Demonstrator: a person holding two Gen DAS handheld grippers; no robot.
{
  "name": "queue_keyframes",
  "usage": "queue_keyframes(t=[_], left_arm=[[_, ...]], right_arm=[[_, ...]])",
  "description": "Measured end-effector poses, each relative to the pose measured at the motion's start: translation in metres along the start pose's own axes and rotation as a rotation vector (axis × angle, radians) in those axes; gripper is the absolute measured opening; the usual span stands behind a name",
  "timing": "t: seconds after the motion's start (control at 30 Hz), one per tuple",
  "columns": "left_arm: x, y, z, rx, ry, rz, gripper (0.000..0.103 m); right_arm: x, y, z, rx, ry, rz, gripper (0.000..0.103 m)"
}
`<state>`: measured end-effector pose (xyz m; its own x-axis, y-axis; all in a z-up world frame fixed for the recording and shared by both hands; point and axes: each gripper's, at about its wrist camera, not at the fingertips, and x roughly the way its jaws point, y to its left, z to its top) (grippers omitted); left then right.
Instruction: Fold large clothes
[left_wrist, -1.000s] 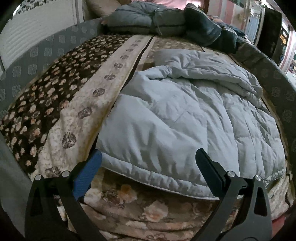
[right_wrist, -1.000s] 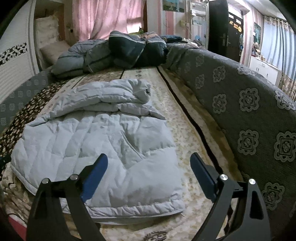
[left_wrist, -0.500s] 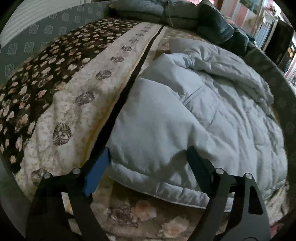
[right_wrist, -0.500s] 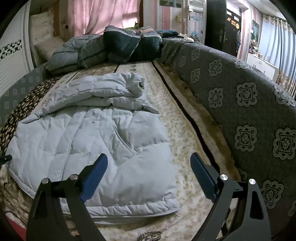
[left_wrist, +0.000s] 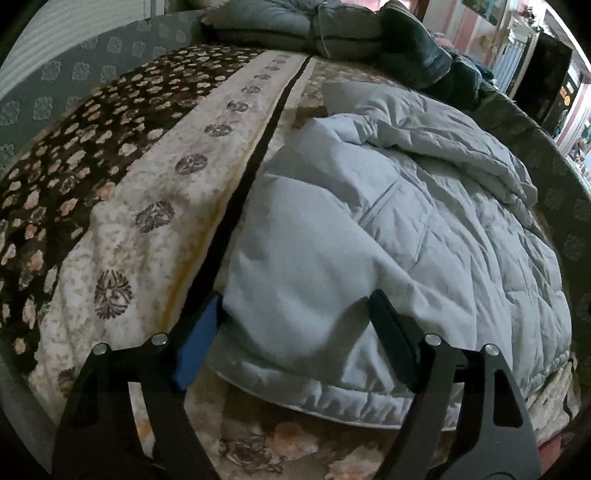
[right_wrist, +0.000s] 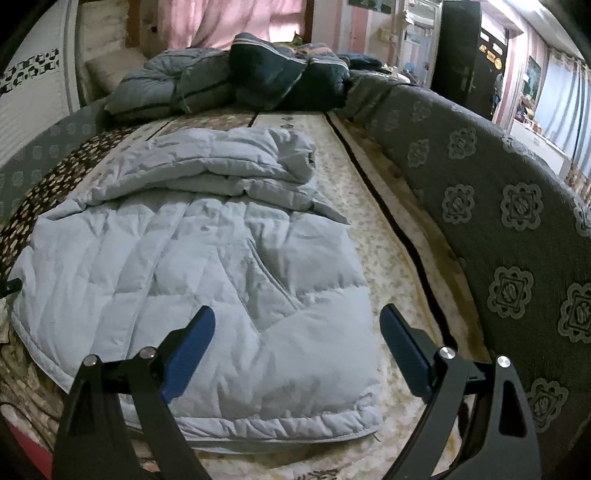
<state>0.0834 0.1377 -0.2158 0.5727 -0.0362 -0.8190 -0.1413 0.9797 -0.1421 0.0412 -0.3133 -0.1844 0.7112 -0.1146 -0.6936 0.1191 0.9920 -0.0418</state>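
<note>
Bed cover: a floral blanket (left_wrist: 122, 206) is lying across the bed, dark brown with pale flowers at the far left, then a cream band with round motifs, then a black stripe (left_wrist: 255, 162) running away from the camera.
Left gripper (left_wrist: 295, 325): its jaws are standing wide apart, straddling the near left corner of the jacket's hem; the blue-padded finger (left_wrist: 195, 347) is sitting just off the jacket's left edge over the blanket, while the dark finger (left_wrist: 391, 347) is lying over the quilted fabric (whether it is pressing into the cloth cannot be told).
Jacket: a pale blue-grey quilted down jacket (right_wrist: 207, 266) is lying spread on the bed right of the black stripe, hem toward the cameras, its upper part bunched into a thick roll (right_wrist: 236, 162) at the far end.
Right gripper (right_wrist: 297, 339): its jaws are also standing wide apart and holding nothing, hovering over the near right corner of the jacket; the left finger is showing over the fabric and the right finger over the cream blanket beside the jacket's right edge.
Far end: a heap of grey and dark navy padded clothes (right_wrist: 236, 85) is piled at the head of the bed, well apart from the jacket.
Right side: a grey covering with flower medallions (right_wrist: 513, 229) is rising along the bed's right edge.
</note>
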Motion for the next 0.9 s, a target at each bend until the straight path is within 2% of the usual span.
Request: queue_keyframes(t=[0.13, 0.3, 0.47, 0.5, 0.53, 0.57, 0.6, 0.63, 0.67, 0.77, 0.9], left_arm=[[0.0, -0.005, -0.008, 0.066, -0.006, 0.008, 0.08], [0.002, 0.002, 0.001, 0.069, 0.005, 0.012, 0.08], [0.018, 0.023, 0.002, -0.025, 0.066, -0.086, 0.08], [0.017, 0.02, 0.0, -0.013, 0.065, -0.095, 0.077], [0.016, 0.016, -0.002, 0.003, 0.067, -0.108, 0.069], [0.015, 0.01, -0.004, 0.019, 0.076, -0.127, 0.064], [0.014, 0.006, -0.006, 0.026, 0.083, -0.139, 0.052], [0.013, 0.003, -0.008, 0.029, 0.098, -0.165, 0.033], [0.009, 0.001, -0.01, 0.023, 0.109, -0.201, 0.029], [-0.003, 0.0, -0.015, 0.033, 0.086, -0.213, 0.028], [0.008, -0.003, -0.015, 0.058, 0.098, -0.154, 0.035]], right_arm=[[0.001, -0.003, -0.001, 0.01, 0.007, 0.001, 0.091], [0.005, -0.018, -0.004, 0.058, 0.013, 0.007, 0.091], [0.005, -0.029, -0.003, 0.074, -0.002, 0.003, 0.091], [0.006, -0.031, -0.003, 0.073, -0.002, 0.003, 0.091], [0.007, -0.032, -0.003, 0.071, 0.0, 0.006, 0.091], [0.009, -0.033, -0.004, 0.068, 0.004, 0.01, 0.091], [0.012, -0.033, -0.005, 0.061, 0.011, 0.014, 0.091], [0.013, -0.033, -0.006, 0.057, 0.014, 0.013, 0.091], [0.015, -0.034, -0.008, 0.049, 0.018, 0.014, 0.091], [0.023, -0.036, -0.016, 0.051, 0.034, -0.004, 0.091], [0.036, -0.045, -0.027, 0.073, 0.071, -0.05, 0.091]])
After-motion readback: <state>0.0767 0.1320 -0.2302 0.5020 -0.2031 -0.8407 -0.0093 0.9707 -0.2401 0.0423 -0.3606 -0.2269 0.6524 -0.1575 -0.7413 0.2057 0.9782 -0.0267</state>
